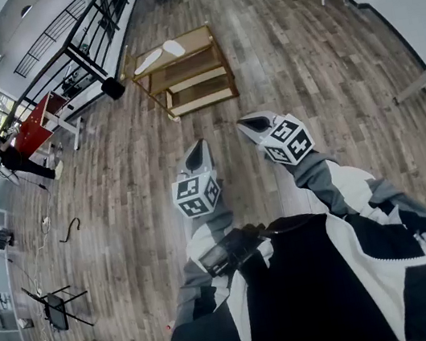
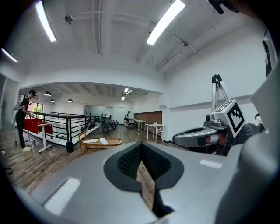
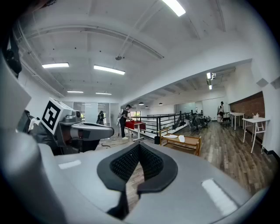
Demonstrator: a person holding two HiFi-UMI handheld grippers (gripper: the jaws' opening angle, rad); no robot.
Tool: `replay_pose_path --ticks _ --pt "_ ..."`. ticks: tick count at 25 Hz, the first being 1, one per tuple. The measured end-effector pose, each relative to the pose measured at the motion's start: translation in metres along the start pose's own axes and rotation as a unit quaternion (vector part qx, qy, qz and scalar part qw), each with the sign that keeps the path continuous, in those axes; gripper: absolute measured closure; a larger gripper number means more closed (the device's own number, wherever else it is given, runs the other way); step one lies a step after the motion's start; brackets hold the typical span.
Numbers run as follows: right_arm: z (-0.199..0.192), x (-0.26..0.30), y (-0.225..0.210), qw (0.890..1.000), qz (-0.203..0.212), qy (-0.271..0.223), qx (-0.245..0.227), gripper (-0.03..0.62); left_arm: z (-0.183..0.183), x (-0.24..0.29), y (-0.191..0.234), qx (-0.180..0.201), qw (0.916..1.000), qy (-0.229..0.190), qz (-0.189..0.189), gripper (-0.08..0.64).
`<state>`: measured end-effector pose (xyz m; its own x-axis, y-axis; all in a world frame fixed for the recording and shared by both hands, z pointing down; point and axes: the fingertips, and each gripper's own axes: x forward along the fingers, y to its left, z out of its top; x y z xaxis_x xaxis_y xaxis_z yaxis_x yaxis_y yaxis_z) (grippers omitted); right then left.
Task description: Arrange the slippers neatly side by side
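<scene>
My tongs, both clenched and empty
Left tongs [image 1: 197, 154] and right tongs [image 1: 252, 126] hover near me over the wood floor [image 1: 116, 174]; the white slippers [image 1: 149, 60] lie far ahead atop the wooden rack [image 1: 195, 40].

Head camera looks steeply down, left tool [image 1: 196, 155] and right tool [image 1: 254, 126] cameras near level; all share the far twelve-o'clock rack [image 1: 198, 78].

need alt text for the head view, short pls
Looking steeply down, a person holds the left hand-held gripper and right hand-held gripper out over a wood-plank floor, both shut and empty. Ahead stands a low wooden rack with two white slippers on its top shelf.
</scene>
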<state>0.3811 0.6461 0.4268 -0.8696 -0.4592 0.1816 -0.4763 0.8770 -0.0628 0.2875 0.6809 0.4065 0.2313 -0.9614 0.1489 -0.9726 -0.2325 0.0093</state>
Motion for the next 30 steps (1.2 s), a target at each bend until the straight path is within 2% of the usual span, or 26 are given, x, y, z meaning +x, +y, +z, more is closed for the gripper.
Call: replay_pose_path --ticks 15,19,30 --pt "0.004 0.015 0.012 1.000 0.010 -0.002 -0.010 0.586 0.001 -0.005 0.010 -0.001 1.0000 0.001 0.007 0.548" --pt "0.005 0.016 0.017 1.000 0.022 0.001 -0.010 0.555 0.005 -0.005 0.009 0.002 1.0000 -0.002 0.005 0.548" --pt "-0.010 0.014 0.034 0.999 0.049 0.012 -0.014 0.561 -0.011 -0.018 0.002 0.000 1.0000 0.003 0.007 0.548"
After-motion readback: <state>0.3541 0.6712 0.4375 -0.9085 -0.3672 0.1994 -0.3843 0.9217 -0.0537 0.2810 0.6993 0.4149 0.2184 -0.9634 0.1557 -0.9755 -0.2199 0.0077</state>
